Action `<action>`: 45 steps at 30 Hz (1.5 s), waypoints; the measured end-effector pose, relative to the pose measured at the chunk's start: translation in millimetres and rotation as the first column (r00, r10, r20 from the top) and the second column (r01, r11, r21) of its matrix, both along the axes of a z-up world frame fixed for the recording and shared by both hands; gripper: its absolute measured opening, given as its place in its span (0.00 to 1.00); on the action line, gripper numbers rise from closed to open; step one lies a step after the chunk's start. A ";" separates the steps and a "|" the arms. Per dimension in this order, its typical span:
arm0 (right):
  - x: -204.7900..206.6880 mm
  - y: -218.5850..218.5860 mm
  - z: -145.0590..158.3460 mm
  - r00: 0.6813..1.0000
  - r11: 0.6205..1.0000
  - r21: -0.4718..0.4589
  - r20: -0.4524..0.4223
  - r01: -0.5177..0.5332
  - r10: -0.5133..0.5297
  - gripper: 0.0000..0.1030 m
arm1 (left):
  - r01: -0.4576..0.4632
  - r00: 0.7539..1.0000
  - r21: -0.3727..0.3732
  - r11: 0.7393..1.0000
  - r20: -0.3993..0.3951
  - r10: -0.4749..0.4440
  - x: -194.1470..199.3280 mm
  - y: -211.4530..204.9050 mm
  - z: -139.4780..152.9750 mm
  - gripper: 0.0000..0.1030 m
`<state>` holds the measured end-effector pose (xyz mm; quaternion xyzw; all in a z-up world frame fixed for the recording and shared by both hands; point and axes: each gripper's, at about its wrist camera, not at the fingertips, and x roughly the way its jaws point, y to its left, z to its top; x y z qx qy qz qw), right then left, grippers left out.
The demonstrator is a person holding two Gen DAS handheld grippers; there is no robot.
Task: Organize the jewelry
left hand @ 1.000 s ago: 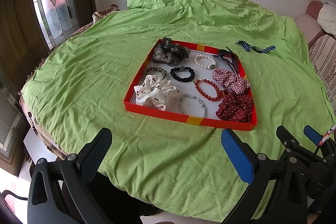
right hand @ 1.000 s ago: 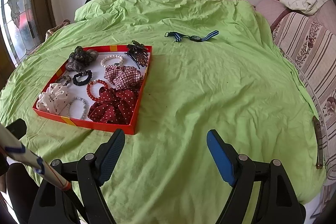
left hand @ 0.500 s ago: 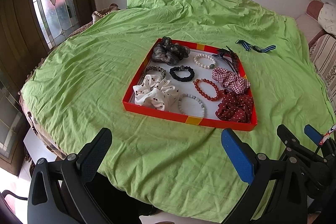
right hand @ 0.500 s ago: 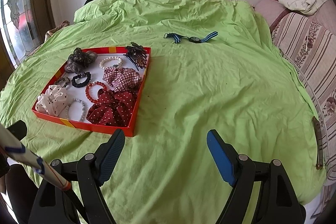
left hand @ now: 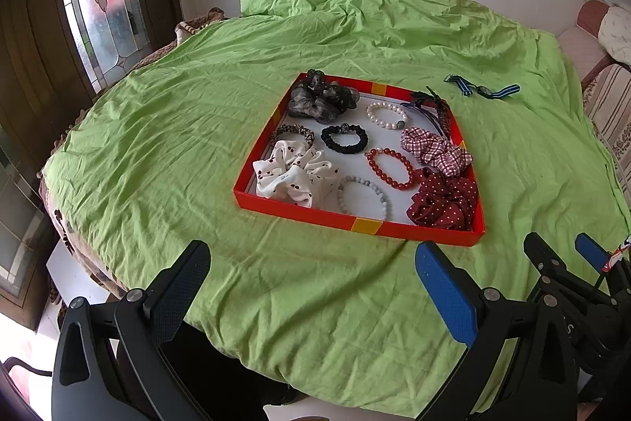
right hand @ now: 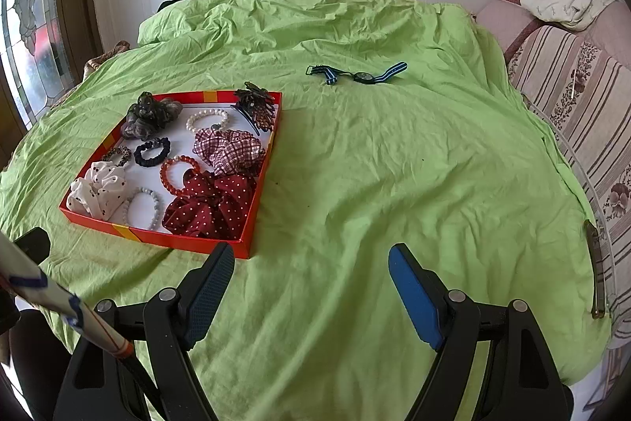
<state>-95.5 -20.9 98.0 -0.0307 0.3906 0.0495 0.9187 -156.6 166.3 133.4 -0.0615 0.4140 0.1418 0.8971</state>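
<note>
**Green bed, red tray, both grippers idle**

Green sheet [right hand: 374, 184] covers the whole bed. Red tray [left hand: 315, 214] sits left of the bed's centre, towards the near edge, holding the sorted pieces: grey scrunchie [left hand: 319, 99] in the far-left corner, white dotted scrunchie [left hand: 294, 176] in the near-left corner, dark red dotted scrunchie [left hand: 443, 200] in the near-right corner, plaid scrunchie [left hand: 435, 148] just beyond it. Between them lie a pearl bracelet [left hand: 386, 115], black bracelet [left hand: 345, 139], red bead bracelet [left hand: 390, 168] and pale bead bracelet [left hand: 364, 196]. Hair claw [right hand: 256, 103] rests on the tray's far-right corner.

Striped-strap watch [right hand: 357, 73] lies outside the tray, on bare sheet beyond its far-right corner, well apart (nothing else loose nearby).

Left gripper [left hand: 313, 289] hangs over the near edge, jaws spread wide, nothing btwn them. Right gripper [right hand: 311, 290] likewise: jaws apart, empty, over the sheet just beside the tray's near-right corner.
</note>
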 end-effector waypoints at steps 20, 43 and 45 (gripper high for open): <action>-0.2 -1.6 4.6 1.000 1.000 0.000 0.016 0.006 -0.006 0.82 | 0.018 1.000 -0.016 1.000 -0.008 -0.019 0.9 -0.1 1.4 1.00; -1.7 -3.5 5.8 1.000 1.000 0.003 0.027 0.013 -0.013 0.83 | 0.023 1.000 -0.022 0.999 -0.010 -0.023 0.1 -0.7 0.1 1.00; -1.7 -3.8 5.8 1.000 1.000 0.004 0.027 0.014 -0.014 0.83 | 0.025 1.000 -0.024 0.999 -0.010 -0.025 0.6 0.0 0.2 1.00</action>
